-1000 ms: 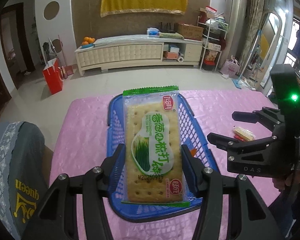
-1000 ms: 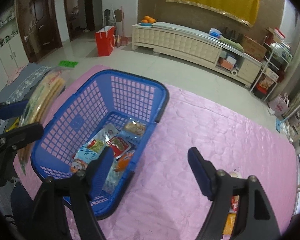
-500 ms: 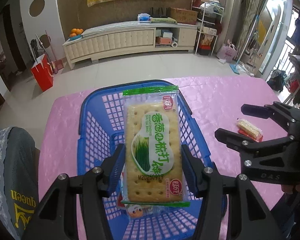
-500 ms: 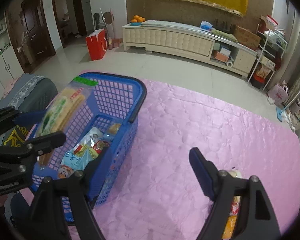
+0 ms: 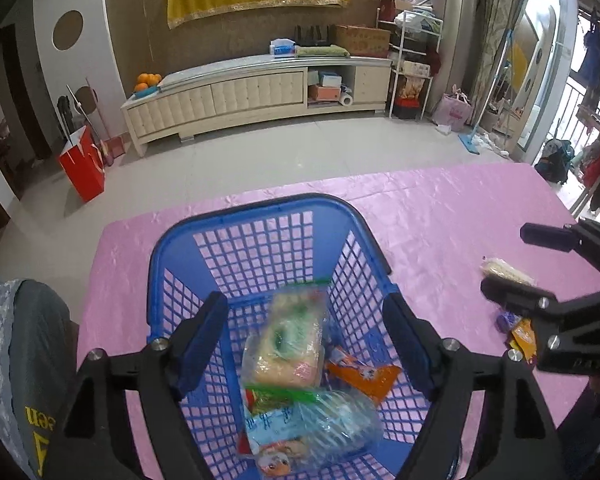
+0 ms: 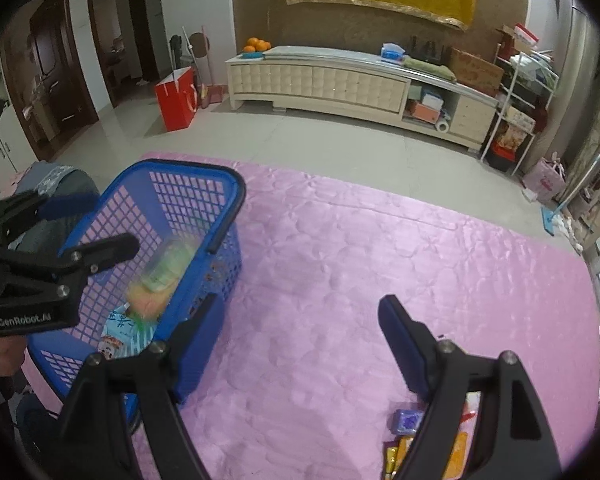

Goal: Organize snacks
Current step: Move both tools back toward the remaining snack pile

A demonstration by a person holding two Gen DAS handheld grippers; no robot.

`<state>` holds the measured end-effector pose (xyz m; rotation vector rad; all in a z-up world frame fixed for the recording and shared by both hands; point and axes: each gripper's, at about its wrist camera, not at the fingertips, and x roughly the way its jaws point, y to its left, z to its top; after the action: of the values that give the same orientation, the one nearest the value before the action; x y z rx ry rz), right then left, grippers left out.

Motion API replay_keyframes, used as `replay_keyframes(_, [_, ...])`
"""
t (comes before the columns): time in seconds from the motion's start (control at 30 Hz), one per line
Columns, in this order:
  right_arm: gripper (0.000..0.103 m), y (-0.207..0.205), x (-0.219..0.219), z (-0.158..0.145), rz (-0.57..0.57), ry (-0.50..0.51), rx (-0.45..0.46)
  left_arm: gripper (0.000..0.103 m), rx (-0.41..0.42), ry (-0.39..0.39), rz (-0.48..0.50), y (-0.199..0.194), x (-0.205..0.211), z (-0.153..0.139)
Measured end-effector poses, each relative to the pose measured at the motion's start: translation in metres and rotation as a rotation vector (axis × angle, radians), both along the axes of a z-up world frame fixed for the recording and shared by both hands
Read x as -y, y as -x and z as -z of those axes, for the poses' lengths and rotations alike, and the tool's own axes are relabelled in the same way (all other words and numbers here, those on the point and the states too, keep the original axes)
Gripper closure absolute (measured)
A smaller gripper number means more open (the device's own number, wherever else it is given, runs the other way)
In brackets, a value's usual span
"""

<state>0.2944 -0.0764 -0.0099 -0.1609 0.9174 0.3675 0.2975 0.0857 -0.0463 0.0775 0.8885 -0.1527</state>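
Observation:
A blue mesh basket stands on the pink tablecloth and also shows in the right wrist view. My left gripper is open above it. The green-and-white cracker pack is blurred, loose inside the basket over several other snack packets; it also shows in the right wrist view. My right gripper is open and empty over the cloth, right of the basket. Loose snacks lie on the cloth near it, some under its right finger.
The pink-covered table ends at a far edge toward the tiled floor. A grey cushion or chair sits at the left. A cream TV cabinet and a red bag stand beyond the table.
My left gripper has opened and let go of the cracker pack, which has dropped into the basket. The right gripper has shifted right, away from the basket.

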Motion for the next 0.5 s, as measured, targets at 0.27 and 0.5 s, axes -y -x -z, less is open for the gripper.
replay_keyframes(0.27, [0.020,0.017,0.008,-0.018,0.003,-0.022,0.018,0.025,0.032,-0.023,0.036,0.034,0.015,-0.020])
replay_keyframes(0.5, [0.020,0.035,0.018,-0.037,0.005,-0.043,0.038,0.025,0.070,-0.037,0.051,0.058,0.027,-0.044])
